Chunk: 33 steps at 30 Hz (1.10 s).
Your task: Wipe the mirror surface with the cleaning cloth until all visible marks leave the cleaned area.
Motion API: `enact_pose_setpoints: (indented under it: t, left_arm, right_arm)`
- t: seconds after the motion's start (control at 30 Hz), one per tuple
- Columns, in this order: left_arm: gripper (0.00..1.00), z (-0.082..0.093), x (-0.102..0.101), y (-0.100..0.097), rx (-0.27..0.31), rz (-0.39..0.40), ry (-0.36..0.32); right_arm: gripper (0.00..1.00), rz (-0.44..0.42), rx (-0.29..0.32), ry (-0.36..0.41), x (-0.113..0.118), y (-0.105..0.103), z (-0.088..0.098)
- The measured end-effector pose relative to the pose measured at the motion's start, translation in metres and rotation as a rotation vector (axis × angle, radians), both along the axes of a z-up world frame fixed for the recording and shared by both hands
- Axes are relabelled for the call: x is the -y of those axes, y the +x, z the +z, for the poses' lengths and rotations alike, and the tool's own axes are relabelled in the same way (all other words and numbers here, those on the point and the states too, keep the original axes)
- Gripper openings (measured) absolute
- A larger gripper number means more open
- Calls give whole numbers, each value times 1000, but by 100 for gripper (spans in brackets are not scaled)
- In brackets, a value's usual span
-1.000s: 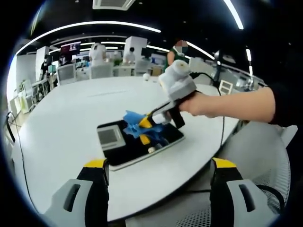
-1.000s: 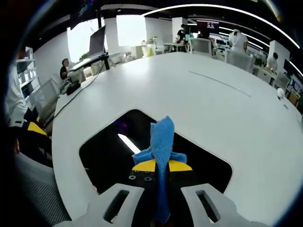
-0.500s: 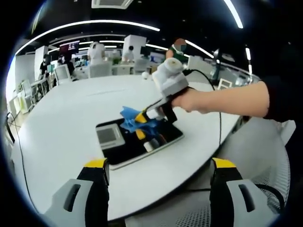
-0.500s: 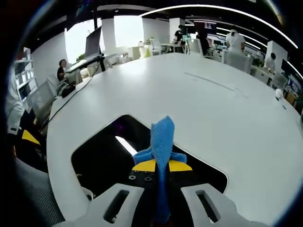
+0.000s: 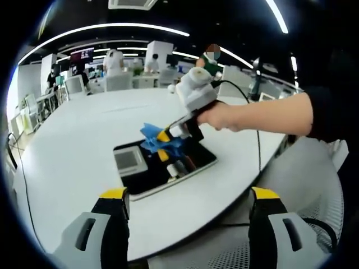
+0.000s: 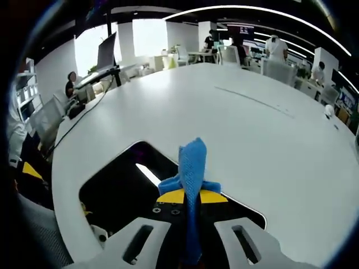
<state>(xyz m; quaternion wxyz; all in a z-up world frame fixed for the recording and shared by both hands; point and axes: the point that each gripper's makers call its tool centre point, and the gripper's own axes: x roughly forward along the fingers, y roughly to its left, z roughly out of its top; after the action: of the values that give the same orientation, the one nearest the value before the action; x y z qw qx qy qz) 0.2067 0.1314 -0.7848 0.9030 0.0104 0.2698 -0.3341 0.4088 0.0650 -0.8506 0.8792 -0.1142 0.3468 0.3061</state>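
No brand, label or writing legible anywhere; a distant wall screen glows but its content is too small to read.

Left gripper (image 5: 188,224): jaws spread wide, nothing between them, held off the near edge of the table.

Right gripper (image 5: 164,144): held in a hand (image 5: 224,117), jaws pressed together on the blue cleaning cloth (image 5: 158,140), which stands just over the mirror. In the right gripper view the cloth (image 6: 191,171) sticks up between the yellow jaw tips of that gripper (image 6: 192,197).

Mirror (image 5: 162,167): dark rectangle with pale rim, flat on the table near its front edge, reflecting a ceiling light strip.

Surface: large white oval table (image 5: 78,140), glossy. Room: open office, ring-shaped ceiling lights, desks, monitors, chairs, several people at the far side.
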Motion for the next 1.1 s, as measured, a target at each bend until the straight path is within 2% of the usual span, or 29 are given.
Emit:
enact_pose_setpoints:
  t: [1.1]
  left_arm:
    - [87, 2, 1, 0, 4, -4, -10]
  right_arm:
    - [2, 10, -4, 13, 1, 2, 1]
